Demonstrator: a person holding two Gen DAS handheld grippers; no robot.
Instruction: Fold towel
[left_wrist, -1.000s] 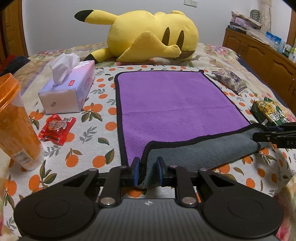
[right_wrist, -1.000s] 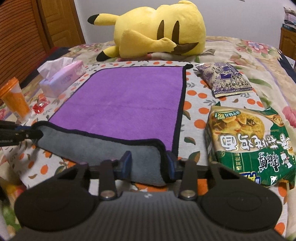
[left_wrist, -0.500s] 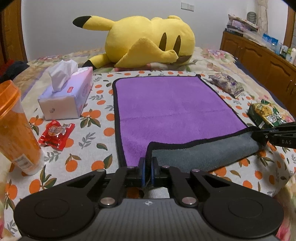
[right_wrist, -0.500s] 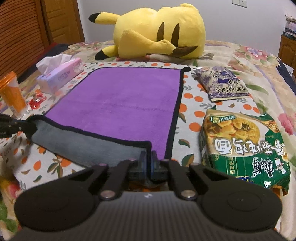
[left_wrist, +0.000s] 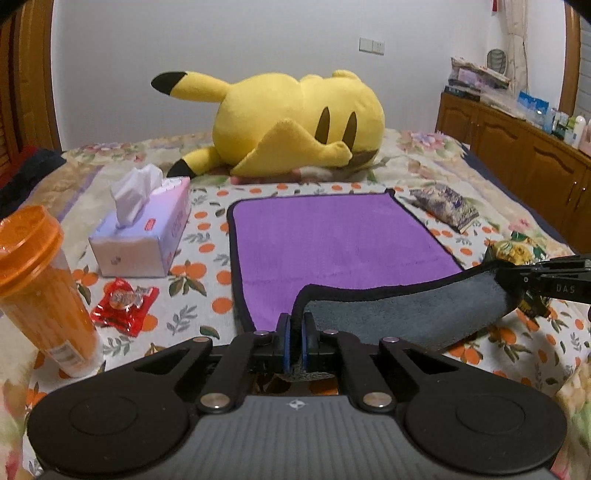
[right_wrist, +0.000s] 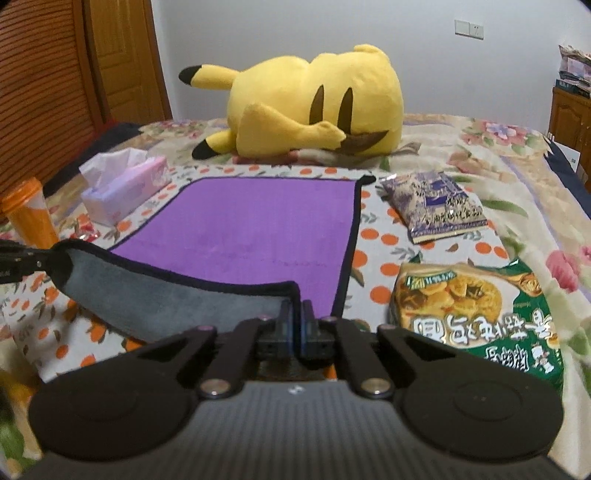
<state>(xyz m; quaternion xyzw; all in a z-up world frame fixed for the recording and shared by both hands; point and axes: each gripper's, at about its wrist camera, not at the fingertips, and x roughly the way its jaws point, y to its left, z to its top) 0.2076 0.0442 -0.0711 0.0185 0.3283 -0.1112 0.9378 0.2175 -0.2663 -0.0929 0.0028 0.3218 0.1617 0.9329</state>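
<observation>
A purple towel (left_wrist: 332, 240) with black trim and a grey underside lies on the bed; it also shows in the right wrist view (right_wrist: 251, 229). Its near edge is lifted and turned over, grey side (left_wrist: 406, 314) up. My left gripper (left_wrist: 295, 325) is shut on the towel's near left corner. My right gripper (right_wrist: 295, 314) is shut on the near right corner. Each gripper shows at the side of the other's view, the right one (left_wrist: 546, 277) and the left one (right_wrist: 22, 258), holding the raised edge between them above the bed.
A yellow plush (left_wrist: 295, 125) lies beyond the towel. A tissue box (left_wrist: 144, 236), a red wrapper (left_wrist: 123, 301) and an orange cup (left_wrist: 33, 291) are at the left. A purple snack bag (right_wrist: 436, 206) and a green snack bag (right_wrist: 476, 314) are at the right. Wooden cabinets (left_wrist: 517, 155) line the right wall.
Both grippers closed on the towel's near corners, then lifted them. The near edge now hangs raised between them, and both cameras sit higher.
</observation>
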